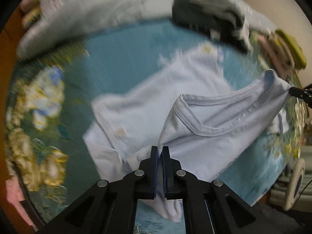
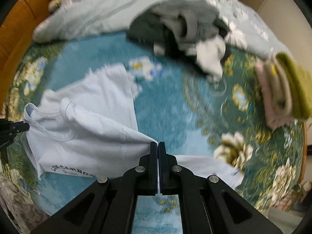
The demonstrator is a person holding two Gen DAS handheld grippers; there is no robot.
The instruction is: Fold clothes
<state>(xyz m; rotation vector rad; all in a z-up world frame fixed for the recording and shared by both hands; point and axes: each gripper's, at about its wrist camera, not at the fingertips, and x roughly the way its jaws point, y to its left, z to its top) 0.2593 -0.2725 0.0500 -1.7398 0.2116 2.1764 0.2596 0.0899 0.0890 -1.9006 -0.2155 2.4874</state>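
A pale blue T-shirt [image 1: 195, 120] is held up over a bed with a blue and green floral cover [image 1: 120, 58]. My left gripper [image 1: 160, 150] is shut on one shoulder of the shirt, near the neckline. My right gripper [image 2: 158, 146] is shut on the other shoulder; its tip shows at the far right of the left wrist view as right gripper [image 1: 292, 91]. The neckline stretches between them. In the right wrist view the T-shirt [image 2: 81, 128] shows dark lettering near its lower edge, and the left gripper [image 2: 21, 126] pinches its far corner. The shirt's lower half rests on the cover.
A heap of grey and dark clothes [image 2: 185, 31] lies at the back of the bed, with a pale grey quilt [image 2: 101, 9] behind it. A folded stack in pink, beige and olive [image 2: 282, 89] sits at the right. A wooden headboard [image 2: 17, 35] is at the left.
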